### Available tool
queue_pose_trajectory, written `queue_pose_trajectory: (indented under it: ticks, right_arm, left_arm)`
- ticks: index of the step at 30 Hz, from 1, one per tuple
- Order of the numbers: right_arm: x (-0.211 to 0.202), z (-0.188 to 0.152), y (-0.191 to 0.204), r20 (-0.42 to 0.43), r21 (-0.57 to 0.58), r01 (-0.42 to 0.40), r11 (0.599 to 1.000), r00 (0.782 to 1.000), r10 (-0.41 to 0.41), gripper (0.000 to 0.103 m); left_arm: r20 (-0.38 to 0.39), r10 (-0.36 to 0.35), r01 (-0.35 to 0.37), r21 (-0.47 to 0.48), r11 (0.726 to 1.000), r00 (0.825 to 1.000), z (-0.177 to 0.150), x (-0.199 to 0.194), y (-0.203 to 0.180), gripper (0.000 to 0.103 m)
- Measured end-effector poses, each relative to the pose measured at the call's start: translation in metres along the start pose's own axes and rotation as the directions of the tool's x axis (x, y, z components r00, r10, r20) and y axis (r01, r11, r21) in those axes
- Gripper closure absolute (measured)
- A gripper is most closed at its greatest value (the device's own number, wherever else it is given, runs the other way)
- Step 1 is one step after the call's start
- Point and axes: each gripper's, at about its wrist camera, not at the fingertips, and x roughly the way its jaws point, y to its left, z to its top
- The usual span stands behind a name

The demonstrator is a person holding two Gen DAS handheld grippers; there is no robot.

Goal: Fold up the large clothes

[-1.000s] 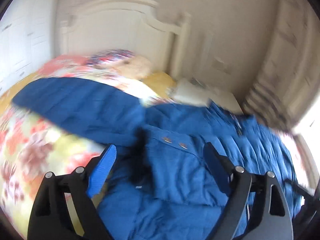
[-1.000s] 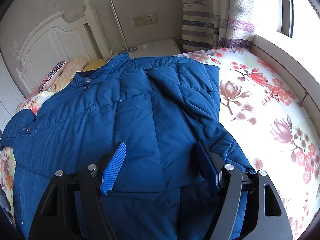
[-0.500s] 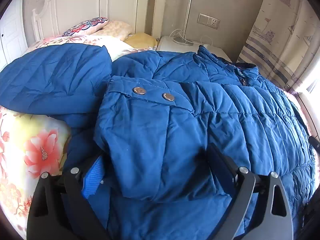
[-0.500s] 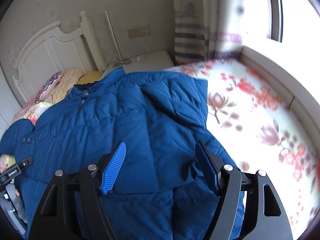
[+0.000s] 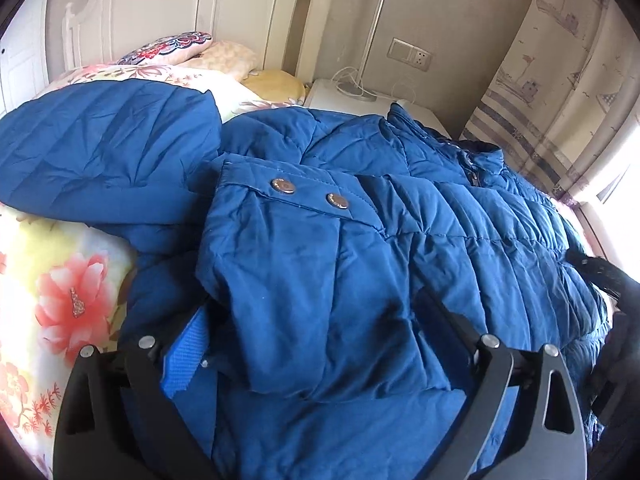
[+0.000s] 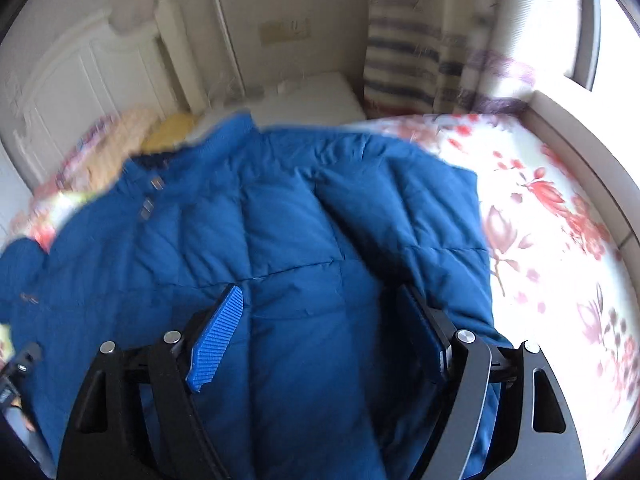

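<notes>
Left tool (image 5: 316, 332) and right tool (image 6: 320, 332) apparently just opened.

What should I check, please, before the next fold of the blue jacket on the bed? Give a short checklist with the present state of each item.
1. Left sleeve cuff folded onto the jacket front: ok, it lies on top with two snaps showing.
2. Left gripper free of cloth: cannot tell; its jaws have just been opening and stand wide around the sleeve.
3. Right gripper free of cloth: ok; its jaws have just been opening, with the blue jacket below, not pinched.
4. Right side folded in: ok, a panel lies over the front.
5. Hood folded in: not ok, it still spreads outward.
6. Flowered bedsheet has room beside the jacket: ok.
</notes>
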Motion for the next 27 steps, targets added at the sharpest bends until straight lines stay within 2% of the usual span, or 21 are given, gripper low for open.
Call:
queue_pose_trajectory:
  ticks: [1,3,5,6,7,8,10,12,13,15,16,17,18,19,20,21,22,23,25,27]
  right_arm:
    - [-0.012,-0.004,0.001,0.054,-0.014,-0.003,1.000,0.999,0.004,0.026]
    - [-0.018,-0.009,0.005,0.053,-0.041,0.003,0.999,0.999,-0.001,0.024]
    - [-0.010,-0.014,0.012,-0.044,-0.081,0.005,0.997,0.999,-0.009,0.015]
    - [-0.001,-0.018,0.023,-0.134,-0.136,0.000,0.991,0.991,-0.018,0.014]
    - [0.000,-0.020,0.032,-0.157,-0.190,0.022,0.982,0.986,-0.052,0.014]
    - [-0.006,-0.023,0.041,-0.137,-0.233,0.047,0.971,0.987,-0.081,0.014]
    - [-0.027,-0.025,0.050,-0.096,-0.225,0.018,0.974,0.995,-0.040,0.014]
    - [-0.054,-0.032,0.061,0.017,-0.233,0.008,0.972,1.000,-0.004,0.014]
    - [-0.060,-0.038,0.067,0.044,-0.262,0.006,0.965,0.999,0.005,0.014]
    - [-0.054,-0.049,0.078,0.053,-0.331,0.046,0.942,0.998,-0.030,0.013]
    - [-0.041,-0.055,0.078,0.033,-0.352,0.074,0.933,0.997,-0.067,0.013]
    - [-0.028,-0.058,0.073,-0.004,-0.346,0.075,0.935,0.997,-0.081,0.013]
    - [-0.016,-0.060,0.065,-0.042,-0.311,0.044,0.949,0.997,-0.060,0.012]
    - [-0.015,-0.058,0.060,-0.056,-0.283,0.021,0.959,0.998,-0.038,0.012]
    - [-0.016,-0.054,0.057,-0.054,-0.266,0.013,0.964,0.998,-0.029,0.012]
    - [-0.015,-0.054,0.055,-0.057,-0.259,0.009,0.966,0.998,-0.025,0.012]
    - [-0.013,-0.054,0.055,-0.062,-0.263,0.009,0.965,0.998,-0.026,0.012]
    - [-0.012,-0.053,0.055,-0.058,-0.266,0.012,0.964,0.998,-0.028,0.012]
    - [-0.016,-0.053,0.054,-0.055,-0.269,0.015,0.963,0.998,-0.031,0.012]
    - [-0.018,-0.055,0.057,-0.054,-0.269,0.016,0.963,0.998,-0.031,0.012]
  left_arm:
    - [-0.002,-0.006,0.006,-0.004,1.000,1.000,0.000,0.000,0.001,0.006]
    - [0.001,-0.010,0.010,-0.006,1.000,1.000,0.000,0.000,0.001,0.006]
    - [0.000,-0.012,0.012,-0.008,1.000,1.000,0.000,0.000,0.001,0.006]
    - [0.000,-0.011,0.011,-0.008,1.000,1.000,0.000,0.000,0.001,0.006]
    - [0.001,-0.011,0.011,-0.008,1.000,1.000,0.000,0.000,0.001,0.006]
    - [0.002,-0.012,0.012,-0.008,1.000,1.000,0.000,0.000,0.001,0.006]
    - [0.008,-0.023,0.023,-0.018,1.000,1.000,0.000,-0.001,0.003,0.006]
    - [0.037,-0.048,0.050,-0.050,0.997,0.998,0.000,-0.008,0.010,0.006]
    - [0.068,-0.055,0.060,-0.076,0.995,0.996,0.000,-0.015,0.015,0.007]
    - [0.200,-0.088,0.126,-0.187,0.974,0.976,0.001,-0.042,0.040,0.007]
    - [0.285,-0.101,0.181,-0.268,0.946,0.953,0.002,-0.059,0.062,0.007]
    - [0.334,-0.098,0.214,-0.330,0.919,0.937,0.001,-0.071,0.079,0.007]
    - [0.372,-0.087,0.244,-0.399,0.884,0.924,0.000,-0.080,0.098,0.007]
    - [0.412,-0.063,0.280,-0.493,0.823,0.909,-0.002,-0.090,0.127,0.007]
    - [0.426,-0.031,0.295,-0.568,0.768,0.904,-0.005,-0.096,0.151,0.007]
    - [0.429,-0.008,0.300,-0.619,0.725,0.903,-0.006,-0.098,0.170,0.007]
    - [0.424,0.022,0.305,-0.685,0.662,0.905,-0.006,-0.100,0.198,0.007]
    - [0.412,0.047,0.295,-0.722,0.626,0.910,-0.005,-0.100,0.220,0.007]
    - [0.395,0.125,0.260,-0.779,0.570,0.910,-0.004,-0.104,0.259,0.009]
    - [0.378,0.152,0.240,-0.802,0.548,0.913,0.005,-0.102,0.291,0.013]
